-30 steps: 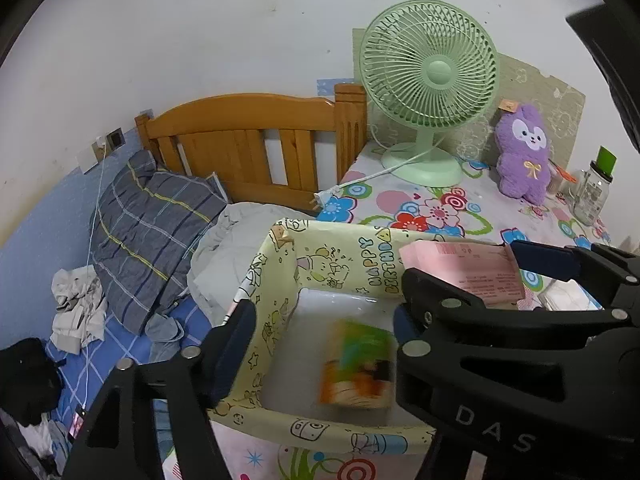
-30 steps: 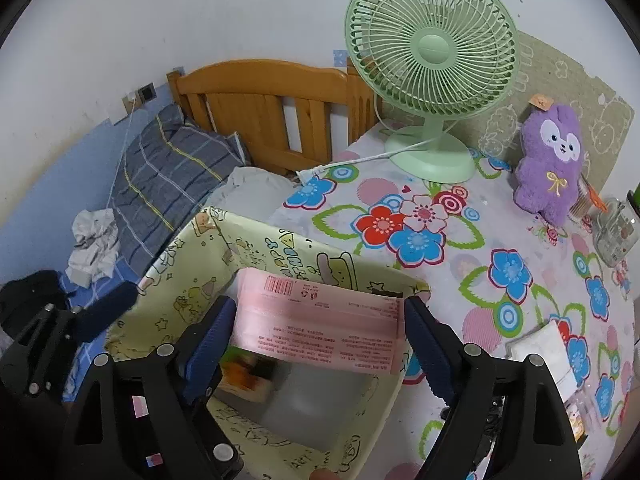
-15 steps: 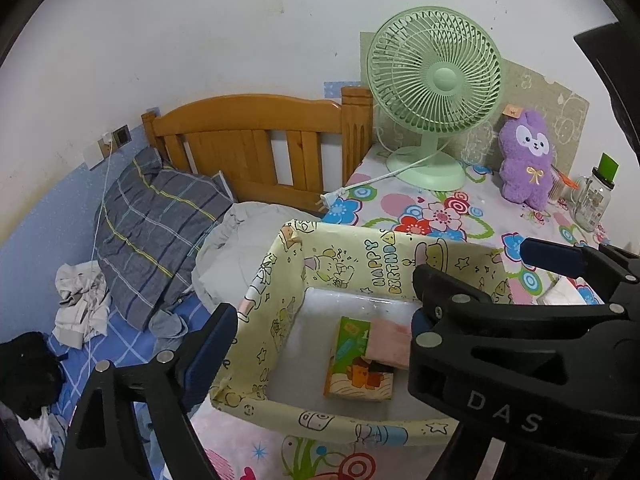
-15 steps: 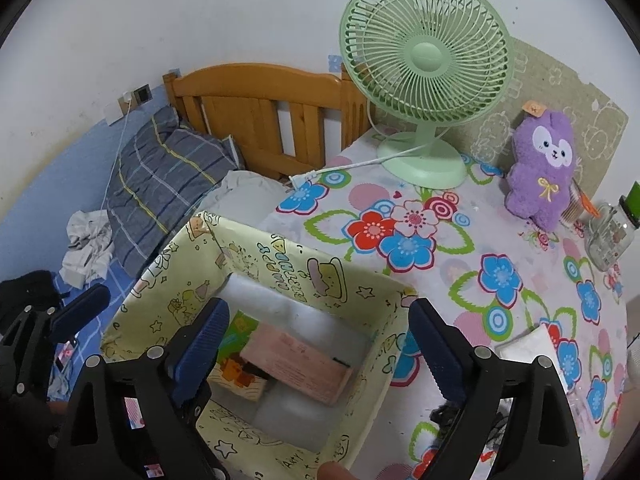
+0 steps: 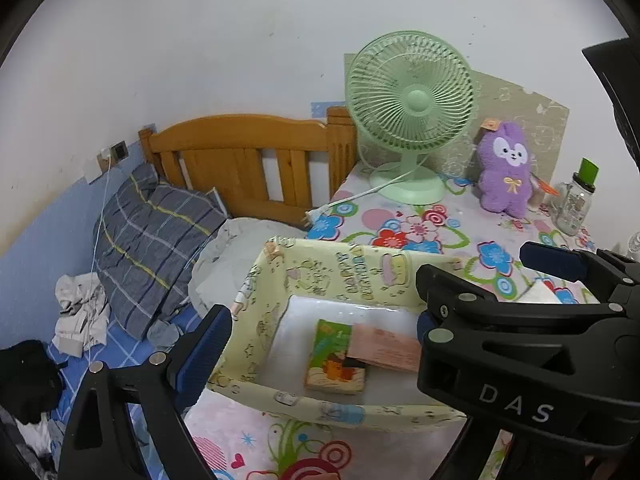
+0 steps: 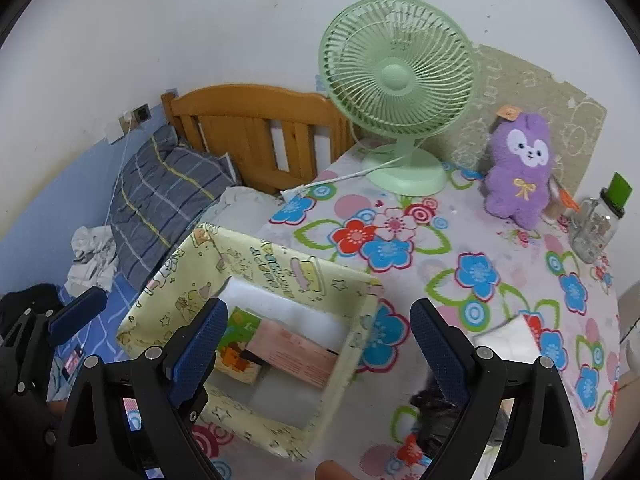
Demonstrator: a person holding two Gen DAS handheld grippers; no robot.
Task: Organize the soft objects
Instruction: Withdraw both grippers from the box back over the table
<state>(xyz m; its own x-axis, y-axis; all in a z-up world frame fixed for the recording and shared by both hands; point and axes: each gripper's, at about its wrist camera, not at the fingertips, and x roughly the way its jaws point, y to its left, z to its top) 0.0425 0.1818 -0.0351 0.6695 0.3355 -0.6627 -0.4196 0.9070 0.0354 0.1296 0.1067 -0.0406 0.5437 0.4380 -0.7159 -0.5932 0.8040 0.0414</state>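
Observation:
A yellow cartoon-print fabric bin [image 5: 348,276] [image 6: 280,268] stands on the floral table. Inside it lie a green and orange pack [image 5: 334,356] [image 6: 236,340] and a pink pack [image 5: 386,350] [image 6: 296,350] leaning on it. My right gripper [image 6: 314,344] is open and empty above the bin's near right side. My left gripper [image 5: 320,332] is open and empty over the bin's front; its right finger is hidden behind the right gripper's body [image 5: 520,344]. A purple plush rabbit [image 5: 506,168] [image 6: 520,168] sits upright at the back of the table.
A green desk fan [image 5: 408,108] [image 6: 396,88] and its cord stand at the back. A glass bottle with a green cap [image 6: 600,224] is at the right. A white pack [image 6: 508,336] lies near the right edge. A bed with a plaid pillow [image 5: 152,232] is at the left.
The right gripper opened and let the pink pack drop into the bin, where it settled against the green pack. Both grippers have lifted and drawn back a little.

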